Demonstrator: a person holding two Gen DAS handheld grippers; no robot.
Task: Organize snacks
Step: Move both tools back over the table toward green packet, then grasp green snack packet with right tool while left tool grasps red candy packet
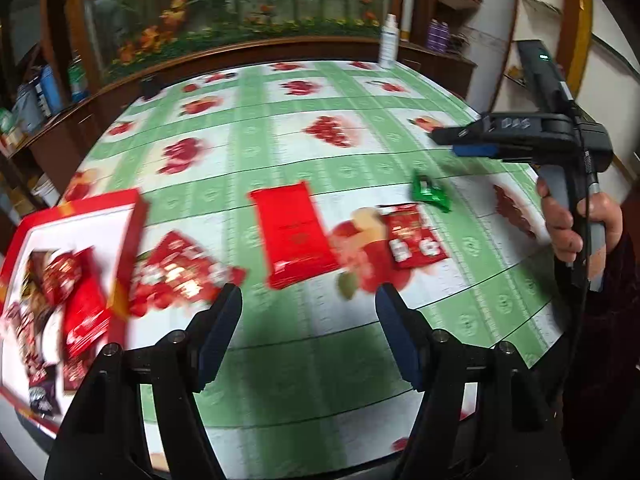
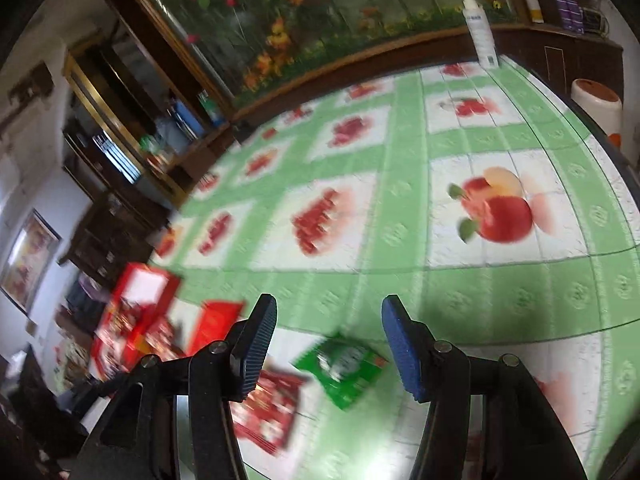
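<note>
- Step in hand: gathering loose packets into the red-rimmed cardboard tray [image 1: 86, 216], at nine o'clock on the table.
- Left gripper [image 1: 309, 304]: fingers spread, empty.
- Right gripper [image 2: 329, 316]: fingers spread, empty, above the green foil snack packet [image 2: 340, 368].
- Next move, likely: descend, pinch that packet.

Even, fairly bright indoor light is falling across the desk [image 1: 280, 128], and soft dark shadows are lying on the cloth just ahead of each claw. Motion blur is smearing both views, worst at the red box [image 1: 80, 264] and the green packet [image 2: 340, 364]. The fisheye lenses are bending the desk edges into curves and darkening the corners to black.
</note>
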